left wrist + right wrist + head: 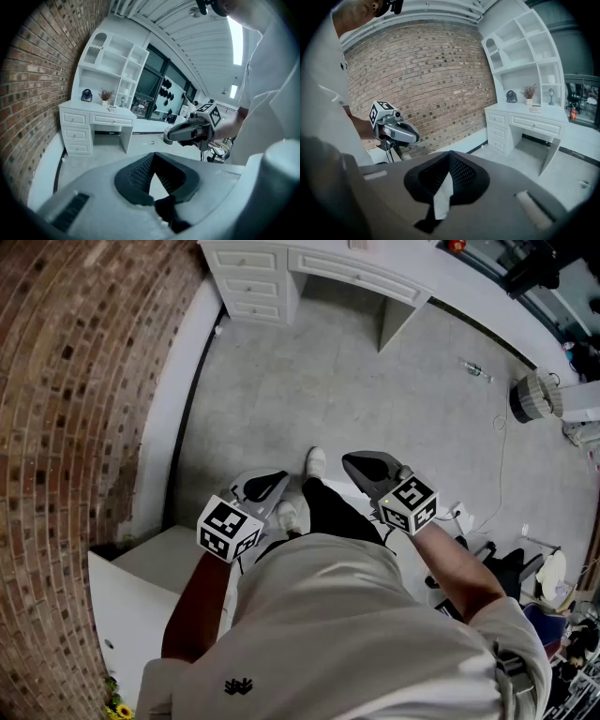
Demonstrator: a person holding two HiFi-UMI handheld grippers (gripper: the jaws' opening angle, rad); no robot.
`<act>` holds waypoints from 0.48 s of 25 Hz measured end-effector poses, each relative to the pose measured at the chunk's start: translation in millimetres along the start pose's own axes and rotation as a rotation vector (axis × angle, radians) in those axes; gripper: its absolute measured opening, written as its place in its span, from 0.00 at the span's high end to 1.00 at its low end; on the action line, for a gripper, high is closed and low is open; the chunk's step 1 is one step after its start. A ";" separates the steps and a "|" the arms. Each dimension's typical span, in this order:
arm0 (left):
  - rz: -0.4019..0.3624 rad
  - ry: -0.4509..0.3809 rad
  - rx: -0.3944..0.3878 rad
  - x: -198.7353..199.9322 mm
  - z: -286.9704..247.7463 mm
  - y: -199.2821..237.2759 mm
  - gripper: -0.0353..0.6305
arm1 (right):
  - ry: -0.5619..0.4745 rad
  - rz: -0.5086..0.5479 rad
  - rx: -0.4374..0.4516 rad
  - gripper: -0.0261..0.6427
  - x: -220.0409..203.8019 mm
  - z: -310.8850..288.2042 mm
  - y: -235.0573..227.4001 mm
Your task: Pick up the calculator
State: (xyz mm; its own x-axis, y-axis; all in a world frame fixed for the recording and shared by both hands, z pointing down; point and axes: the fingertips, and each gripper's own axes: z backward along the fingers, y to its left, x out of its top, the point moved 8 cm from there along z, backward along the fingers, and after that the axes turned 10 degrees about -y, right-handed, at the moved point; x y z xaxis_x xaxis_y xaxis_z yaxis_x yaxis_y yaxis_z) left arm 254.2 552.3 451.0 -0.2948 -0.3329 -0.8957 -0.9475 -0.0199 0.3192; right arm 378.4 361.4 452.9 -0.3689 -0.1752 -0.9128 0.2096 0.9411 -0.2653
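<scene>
I cannot make out a calculator in any view. In the head view, the person holds both grippers at waist height over a grey floor. My left gripper (274, 480) is shut with nothing between its jaws; in the left gripper view its tips (153, 157) meet over bare floor. My right gripper (361, 463) is also shut and empty, its tips (450, 157) touching. Each gripper shows in the other's view: the right gripper (183, 132) and the left gripper (401, 132). A white desk (319, 268) stands ahead, with small items on its top (535, 109) too small to identify.
A brick wall (75, 381) runs along the left, with a white cabinet (141, 596) beside the person. Open shelves (117, 61) rise over the desk. A small bottle (476, 370) lies on the floor, and a fan (536, 395) and clutter stand at the right.
</scene>
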 end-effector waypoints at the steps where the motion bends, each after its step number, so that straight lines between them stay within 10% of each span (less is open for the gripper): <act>1: -0.004 -0.005 0.001 4.6 -2.7 6.4 0.94 | -0.001 -0.001 -0.003 0.94 2.5 -5.0 -5.9; 12: -0.038 0.034 -0.018 77.3 -67.2 90.1 0.87 | -0.013 0.000 0.033 0.94 50.9 -62.8 -98.8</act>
State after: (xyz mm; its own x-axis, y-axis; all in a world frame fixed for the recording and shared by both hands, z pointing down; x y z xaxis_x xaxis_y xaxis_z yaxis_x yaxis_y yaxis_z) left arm 154.4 461.4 431.4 -0.2537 -0.3638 -0.8963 -0.9555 -0.0498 0.2907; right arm 282.1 277.7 452.2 -0.3570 -0.1797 -0.9167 0.2395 0.9309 -0.2757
